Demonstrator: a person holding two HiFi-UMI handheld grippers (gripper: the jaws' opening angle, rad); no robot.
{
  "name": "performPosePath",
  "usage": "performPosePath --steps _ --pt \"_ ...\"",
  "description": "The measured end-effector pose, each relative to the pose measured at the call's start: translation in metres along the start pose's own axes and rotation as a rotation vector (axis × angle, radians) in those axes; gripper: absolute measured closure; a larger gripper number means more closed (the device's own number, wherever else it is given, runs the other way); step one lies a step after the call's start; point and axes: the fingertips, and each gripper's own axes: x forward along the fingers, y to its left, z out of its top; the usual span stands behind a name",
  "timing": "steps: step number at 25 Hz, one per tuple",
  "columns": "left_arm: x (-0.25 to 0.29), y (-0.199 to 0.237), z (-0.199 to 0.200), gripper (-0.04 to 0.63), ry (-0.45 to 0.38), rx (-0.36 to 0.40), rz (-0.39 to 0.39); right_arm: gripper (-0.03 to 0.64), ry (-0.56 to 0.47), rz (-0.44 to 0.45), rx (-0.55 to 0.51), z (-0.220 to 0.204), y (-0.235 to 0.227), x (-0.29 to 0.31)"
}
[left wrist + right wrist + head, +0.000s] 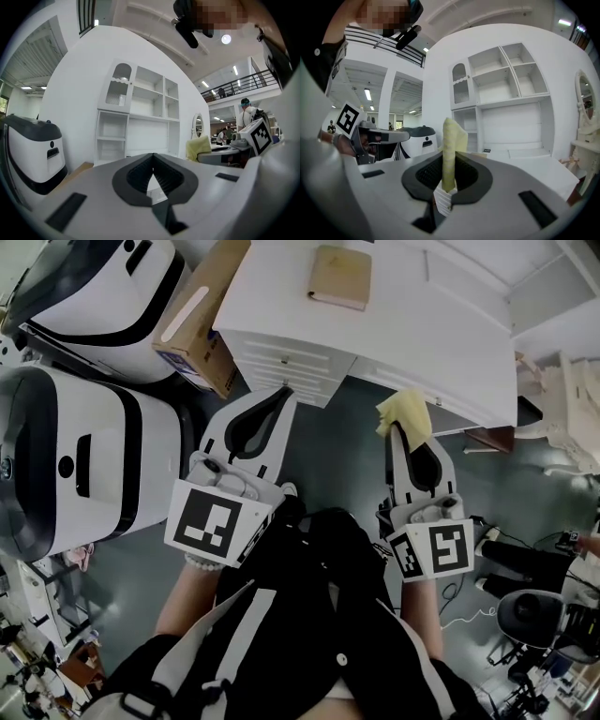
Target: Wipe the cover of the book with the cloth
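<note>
**Right tool clamped on the cloth, book still out of reach**

The right tool (pixel 406 430) is closed on a yellow cloth (pixel 404 412). Its own view shows the jaws pinching a folded strip of it, with the rest standing up loose above the tips. The left tool (pixel 278 399) has its jaws together with nothing between them. Both tools are held in front of the person over the floor, just short of the near edge of the white counter (pixel 422 329).

The book (pixel 339 277) lies closed and flat on the counter's far part, tan cover up. It is well apart from both tools, and nothing rests on it or holds it. Wiping has not begun.

What could go wrong, as a judgement:
- Only a narrow fold is gripped, so dragging it across the cover could pull the cloth out of the jaws.
- The loose part could fold back under pressure, leaving the hard jaw tips to scrape the cover.
- The book looks light and sits free, so a wiping stroke could push it along the counter instead of cleaning it. The left tool could pin a corner to prevent that.
- The near edge and the drawer fronts lie in the way, and too low a reach could catch the cloth on them.
</note>
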Motion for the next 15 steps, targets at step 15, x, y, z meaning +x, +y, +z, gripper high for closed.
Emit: performPosePath --steps 15 --pt "-0.012 0.031 -0.005 0.595 -0.018 0.016 -0.005 0.578 0.004 -0.034 0.005 0.005 0.014 0.018"
